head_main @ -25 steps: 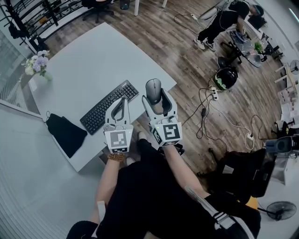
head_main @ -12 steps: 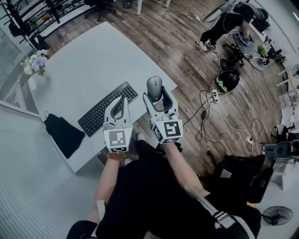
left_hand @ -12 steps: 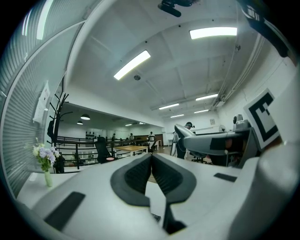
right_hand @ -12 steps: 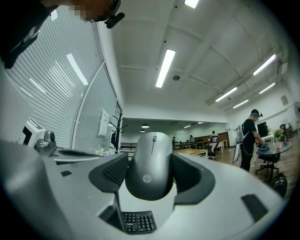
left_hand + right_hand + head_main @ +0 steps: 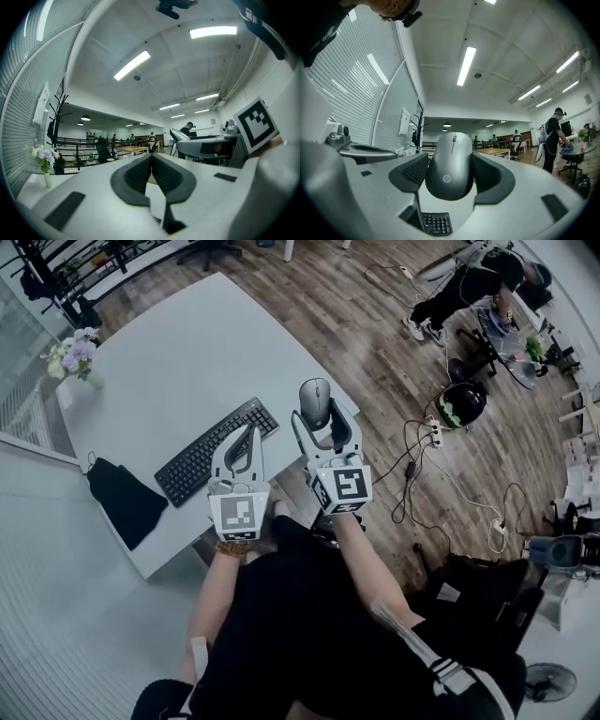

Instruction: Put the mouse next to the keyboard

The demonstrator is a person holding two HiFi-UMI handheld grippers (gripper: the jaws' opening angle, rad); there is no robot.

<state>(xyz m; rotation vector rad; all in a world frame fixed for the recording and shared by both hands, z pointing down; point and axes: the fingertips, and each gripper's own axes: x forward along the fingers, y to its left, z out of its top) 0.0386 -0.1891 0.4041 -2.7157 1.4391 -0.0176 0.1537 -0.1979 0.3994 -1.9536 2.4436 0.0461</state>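
My right gripper [image 5: 322, 415] grasps the mouse [image 5: 315, 399] near a corner of the worktop [image 5: 178, 352]. My clenched, empty left gripper [image 5: 250, 431] partly covers the keyboard [image 5: 208, 457].

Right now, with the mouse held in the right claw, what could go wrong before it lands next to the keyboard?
1. The right claw pinches the mouse only by its smooth rounded sides; it might slip.
2. The mouse hangs near the table edge, so a drop could hit the floor.
3. The shut left claw hovers by the keyboard end, possibly crowding the landing spot.
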